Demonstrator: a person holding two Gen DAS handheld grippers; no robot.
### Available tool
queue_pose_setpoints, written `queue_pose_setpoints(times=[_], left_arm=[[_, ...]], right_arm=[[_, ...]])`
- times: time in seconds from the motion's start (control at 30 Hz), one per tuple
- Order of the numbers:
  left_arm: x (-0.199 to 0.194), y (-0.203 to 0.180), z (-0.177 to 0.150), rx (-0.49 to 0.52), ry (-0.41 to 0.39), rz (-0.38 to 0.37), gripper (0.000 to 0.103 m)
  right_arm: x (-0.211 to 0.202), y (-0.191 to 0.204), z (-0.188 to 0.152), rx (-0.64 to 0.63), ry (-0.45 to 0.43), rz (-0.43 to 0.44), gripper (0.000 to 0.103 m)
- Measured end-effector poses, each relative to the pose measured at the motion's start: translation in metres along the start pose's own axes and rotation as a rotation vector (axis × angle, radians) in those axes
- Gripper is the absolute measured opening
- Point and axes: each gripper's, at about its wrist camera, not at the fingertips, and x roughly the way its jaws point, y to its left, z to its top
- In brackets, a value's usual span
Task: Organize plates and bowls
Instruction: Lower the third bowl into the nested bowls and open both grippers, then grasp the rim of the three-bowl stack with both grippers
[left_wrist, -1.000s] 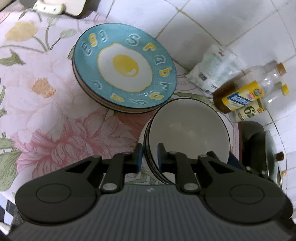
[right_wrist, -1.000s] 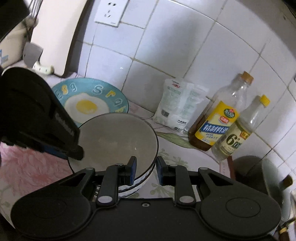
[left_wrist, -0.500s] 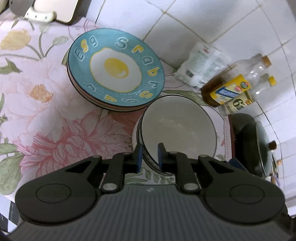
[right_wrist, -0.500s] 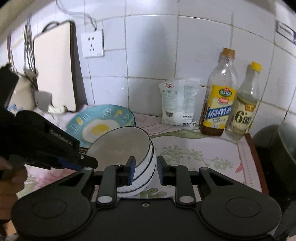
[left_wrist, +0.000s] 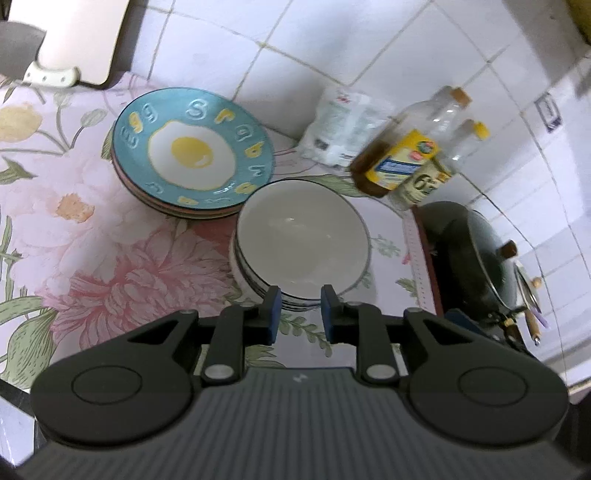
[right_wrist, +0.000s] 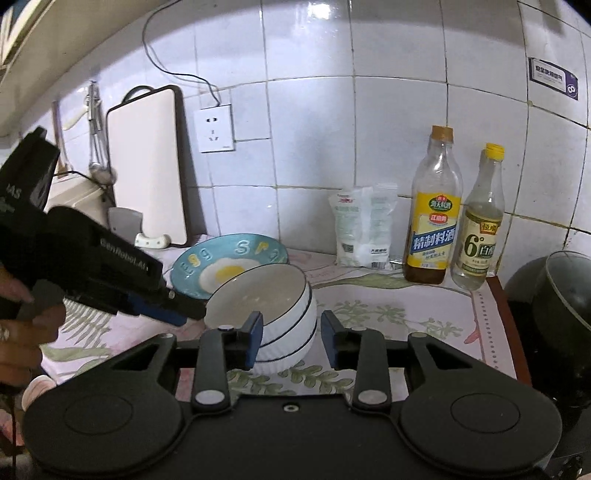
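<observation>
A stack of white bowls with dark rims stands on the floral cloth. A stack of plates topped by a blue fried-egg plate sits just behind and to the left of it. My left gripper is open and empty, just short of the bowls' near rim. My right gripper is open and empty, in front of the bowl stack, which shows between its fingers. The left gripper also shows in the right wrist view, beside the bowls' left rim.
Against the tiled wall stand a white packet, a cooking wine bottle and a vinegar bottle. A dark pot with a lid sits to the right. A cutting board leans on the wall at left.
Both grippers have opened a little and drawn back and up from the bowl stack. The bowls have stayed in place.
</observation>
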Motion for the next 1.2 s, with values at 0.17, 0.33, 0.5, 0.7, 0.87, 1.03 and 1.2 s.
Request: queue_pose_setpoints(times=[0.17, 0.33, 0.5, 0.7, 0.87, 1.03, 1.2], left_arm=[[-0.009, -0.002, -0.01, 0.081, -0.038, -0.037, 0.031], [-0.011, 0.005, -0.023, 0.144, -0.09, -0.058, 0.042], [-0.006, 0.02, -0.032, 0.132, -0.106, -0.078, 0.046], [0.002, 0.039, -0.032, 0.07, -0.136, -0.107, 0.054], [0.012, 0.052, -0.027, -0.009, -0.155, -0.163, 0.064], [0.031, 0.06, -0.019, -0.065, -0.132, -0.162, 0.064], [0.054, 0.071, -0.008, -0.133, -0.103, -0.158, 0.065]], right_arm=[[-0.003, 0.004, -0.014, -0.058, -0.004, 0.033, 0.052], [0.002, 0.006, -0.036, -0.066, -0.02, 0.061, 0.06], [0.022, 0.006, -0.059, -0.045, -0.018, 0.096, 0.068], [0.059, 0.003, -0.075, -0.036, 0.039, 0.117, 0.072], [0.079, -0.002, -0.082, -0.009, 0.051, 0.114, 0.085], [0.095, -0.003, -0.082, -0.007, 0.048, 0.12, 0.086], [0.11, 0.004, -0.08, -0.038, 0.043, 0.131, 0.093]])
